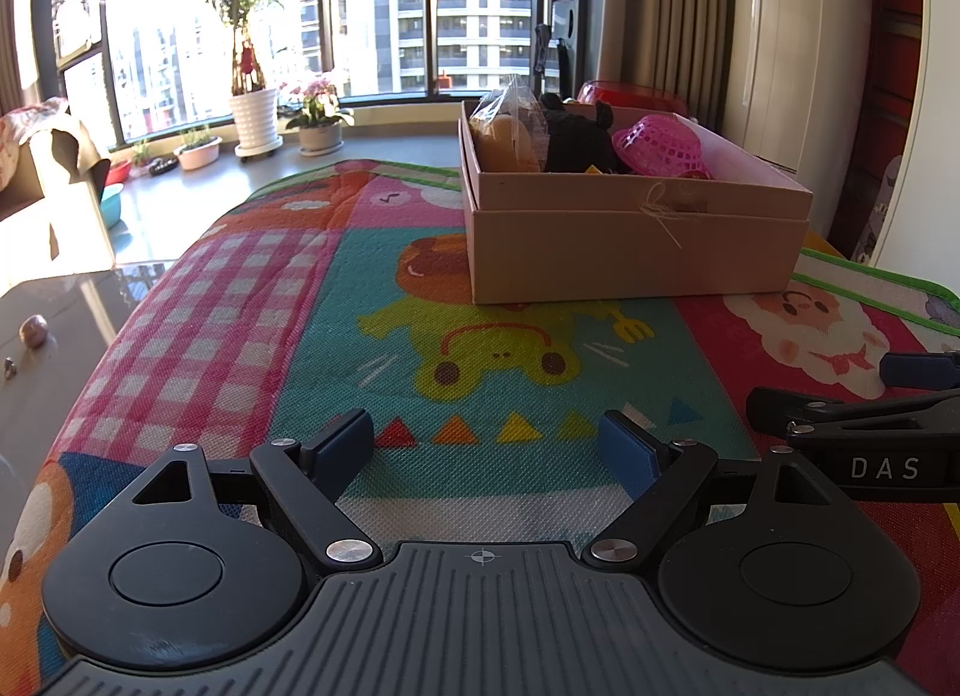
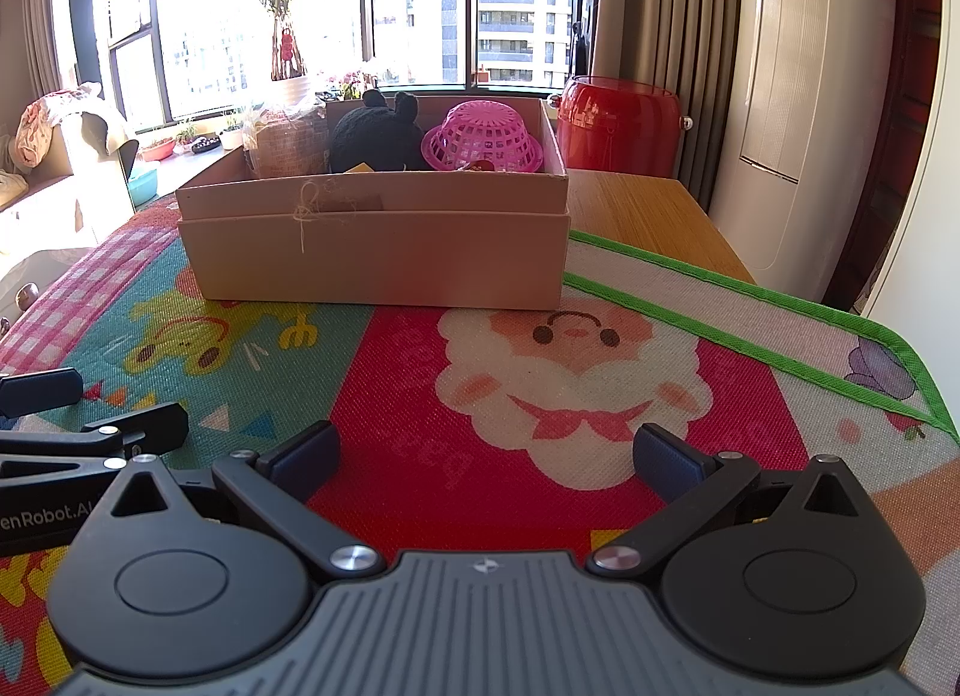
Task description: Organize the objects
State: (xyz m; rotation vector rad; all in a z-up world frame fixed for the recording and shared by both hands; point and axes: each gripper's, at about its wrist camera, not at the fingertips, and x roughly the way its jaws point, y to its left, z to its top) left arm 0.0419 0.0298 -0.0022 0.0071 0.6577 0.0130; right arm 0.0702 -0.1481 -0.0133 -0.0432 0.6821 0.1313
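A tan cardboard box [image 1: 636, 252] [image 2: 378, 258] stands on the cartoon play mat [image 1: 336, 312] [image 2: 468, 372]. Inside it sit a black plush toy [image 1: 579, 141] [image 2: 375, 138], an upturned pink plastic basket [image 1: 660, 147] [image 2: 483, 141] and a clear bag of bread [image 1: 507, 138] [image 2: 285, 141]. My left gripper [image 1: 486, 450] hovers low over the mat in front of the box, open with nothing between its blue pads. My right gripper [image 2: 486, 456] is beside it, to the right, also open and empty. Each gripper shows at the edge of the other's view.
A red glossy drum stool [image 2: 618, 123] stands behind the box. Bare wooden tabletop [image 2: 648, 216] lies right of the mat's green border. A white tall appliance [image 2: 798, 96] and curtains are at the right. Potted plants [image 1: 255, 120] line the window sill. A grey side surface [image 1: 42, 372] lies left.
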